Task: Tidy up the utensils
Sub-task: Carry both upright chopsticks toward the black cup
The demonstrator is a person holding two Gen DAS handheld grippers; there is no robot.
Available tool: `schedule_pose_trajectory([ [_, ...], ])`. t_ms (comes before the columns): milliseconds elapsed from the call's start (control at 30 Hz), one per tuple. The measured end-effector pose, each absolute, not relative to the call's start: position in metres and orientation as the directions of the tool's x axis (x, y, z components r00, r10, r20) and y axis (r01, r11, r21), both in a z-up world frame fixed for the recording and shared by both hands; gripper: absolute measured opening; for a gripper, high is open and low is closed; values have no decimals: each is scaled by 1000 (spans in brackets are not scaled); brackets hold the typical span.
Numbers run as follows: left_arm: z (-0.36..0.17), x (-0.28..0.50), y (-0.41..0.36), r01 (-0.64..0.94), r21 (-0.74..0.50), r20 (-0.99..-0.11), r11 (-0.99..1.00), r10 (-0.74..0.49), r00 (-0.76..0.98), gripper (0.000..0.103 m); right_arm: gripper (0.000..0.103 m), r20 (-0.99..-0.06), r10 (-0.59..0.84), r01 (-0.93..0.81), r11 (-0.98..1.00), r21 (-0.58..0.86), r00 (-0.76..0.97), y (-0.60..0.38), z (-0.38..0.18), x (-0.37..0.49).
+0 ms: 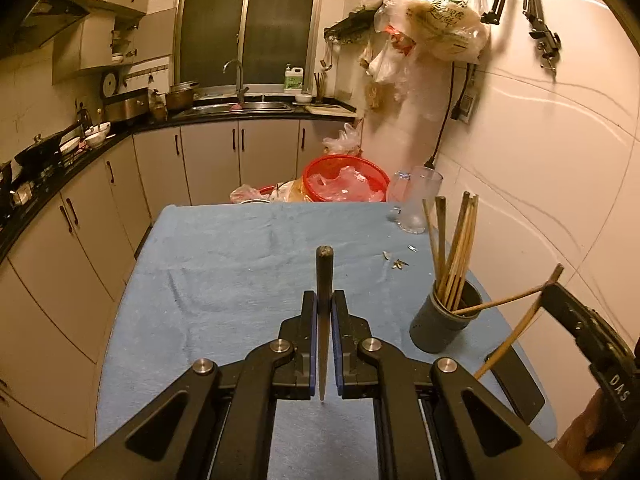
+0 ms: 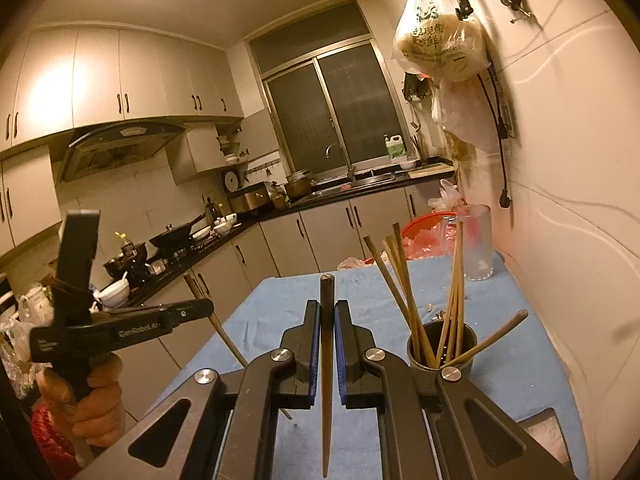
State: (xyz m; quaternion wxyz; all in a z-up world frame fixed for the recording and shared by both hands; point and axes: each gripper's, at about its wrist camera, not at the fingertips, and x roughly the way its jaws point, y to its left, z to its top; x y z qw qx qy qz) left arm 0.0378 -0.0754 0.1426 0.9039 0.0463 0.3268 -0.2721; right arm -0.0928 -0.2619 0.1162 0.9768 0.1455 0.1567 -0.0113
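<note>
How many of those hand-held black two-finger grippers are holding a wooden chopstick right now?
2. The left gripper clamps one dark wooden chopstick above the blue-clothed table; the right gripper clamps another chopstick beside the dark round chopstick holder.

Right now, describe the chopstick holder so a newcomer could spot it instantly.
Start at the table with the blue cloth and go to its right edge, near the white tiled wall. The chopstick holder is the dark grey cylindrical cup there, bristling with wooden chopsticks. Its only upright neighbour, the glass mug behind it, is clear and holds none.

Right tongs [image 2: 327, 312] clamp chopstick [image 2: 326, 380]; holder [image 2: 442, 346] beside.
</note>
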Motion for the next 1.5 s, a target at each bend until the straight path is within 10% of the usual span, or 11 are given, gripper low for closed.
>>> schedule_pose_trajectory([
  [1500, 160, 10, -84, 551, -60, -598, 832, -472, 647, 7, 7, -297, -4, 65, 979, 195, 955, -247, 122, -95],
])
